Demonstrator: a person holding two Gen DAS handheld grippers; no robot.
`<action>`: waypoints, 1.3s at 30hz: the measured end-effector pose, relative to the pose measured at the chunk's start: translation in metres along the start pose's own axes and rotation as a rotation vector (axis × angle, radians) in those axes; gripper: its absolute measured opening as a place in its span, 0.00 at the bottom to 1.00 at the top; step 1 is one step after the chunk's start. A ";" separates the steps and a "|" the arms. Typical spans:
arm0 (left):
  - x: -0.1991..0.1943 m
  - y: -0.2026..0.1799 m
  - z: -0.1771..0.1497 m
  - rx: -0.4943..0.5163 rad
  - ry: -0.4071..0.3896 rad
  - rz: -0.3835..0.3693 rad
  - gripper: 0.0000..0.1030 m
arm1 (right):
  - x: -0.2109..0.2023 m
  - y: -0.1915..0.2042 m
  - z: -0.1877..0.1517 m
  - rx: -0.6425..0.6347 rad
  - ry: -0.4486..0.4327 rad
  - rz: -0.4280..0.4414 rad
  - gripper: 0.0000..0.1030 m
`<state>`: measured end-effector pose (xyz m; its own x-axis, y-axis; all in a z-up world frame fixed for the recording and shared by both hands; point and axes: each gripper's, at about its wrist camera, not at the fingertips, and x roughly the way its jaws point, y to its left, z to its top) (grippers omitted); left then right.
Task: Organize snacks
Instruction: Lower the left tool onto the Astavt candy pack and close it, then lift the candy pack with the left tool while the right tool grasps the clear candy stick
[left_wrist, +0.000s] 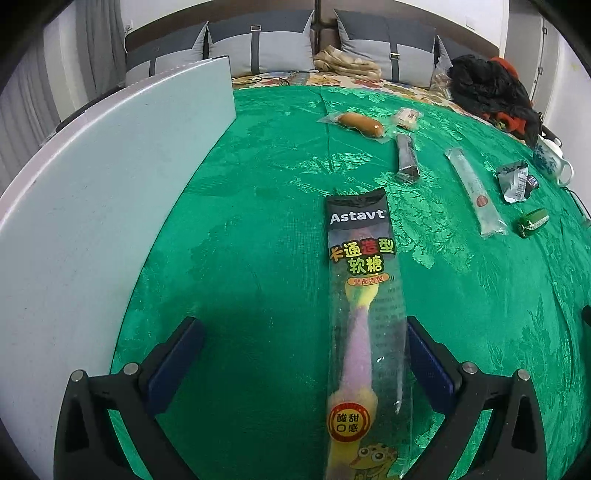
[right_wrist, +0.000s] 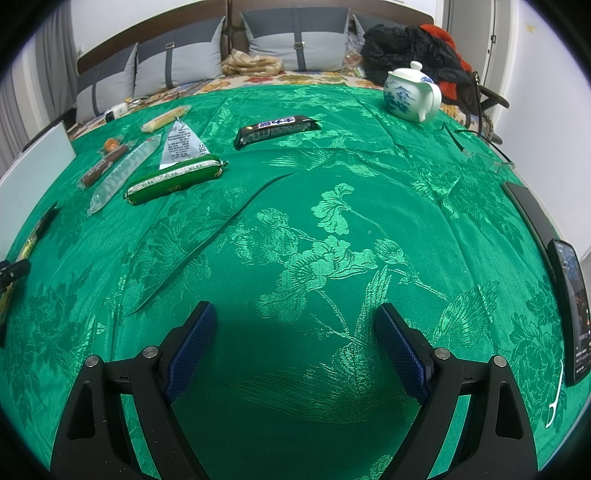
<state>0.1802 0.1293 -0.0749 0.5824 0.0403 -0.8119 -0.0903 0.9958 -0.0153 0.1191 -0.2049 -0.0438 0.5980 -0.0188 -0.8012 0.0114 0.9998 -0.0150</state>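
Note:
A long clear gummy-candy packet (left_wrist: 364, 314) with a black top lies on the green tablecloth, its lower part between the fingers of my open left gripper (left_wrist: 301, 354) and close to the right finger. Farther off lie a sausage (left_wrist: 360, 123), a dark bar (left_wrist: 407, 158), a long clear stick pack (left_wrist: 474, 190), a silver pouch (left_wrist: 513, 181) and a green roll (left_wrist: 532, 221). My right gripper (right_wrist: 295, 339) stands open over bare cloth. In its view the green roll (right_wrist: 176, 179), silver pouch (right_wrist: 181, 142), clear stick pack (right_wrist: 123, 171) and a black chocolate bar (right_wrist: 277, 127) lie ahead to the left.
A white board (left_wrist: 99, 206) stands along the left side of the table. A blue-and-white teapot (right_wrist: 412, 92) sits at the far right, phones (right_wrist: 570, 306) lie at the right edge with a white floss pick (right_wrist: 556, 398). Cushions and clothes lie behind the table.

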 end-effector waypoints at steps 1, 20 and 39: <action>0.000 0.000 0.000 0.000 0.000 0.000 1.00 | 0.000 0.000 0.000 0.000 0.000 0.000 0.88; 0.001 0.001 0.000 -0.001 -0.001 -0.002 1.00 | -0.014 0.039 0.032 0.001 0.011 0.087 0.86; -0.017 -0.006 0.010 0.047 0.132 -0.129 0.12 | 0.098 0.181 0.160 -0.107 0.342 0.195 0.18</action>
<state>0.1794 0.1237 -0.0553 0.4752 -0.0962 -0.8746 0.0180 0.9949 -0.0997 0.3078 -0.0262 -0.0297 0.2796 0.1541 -0.9477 -0.1705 0.9793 0.1090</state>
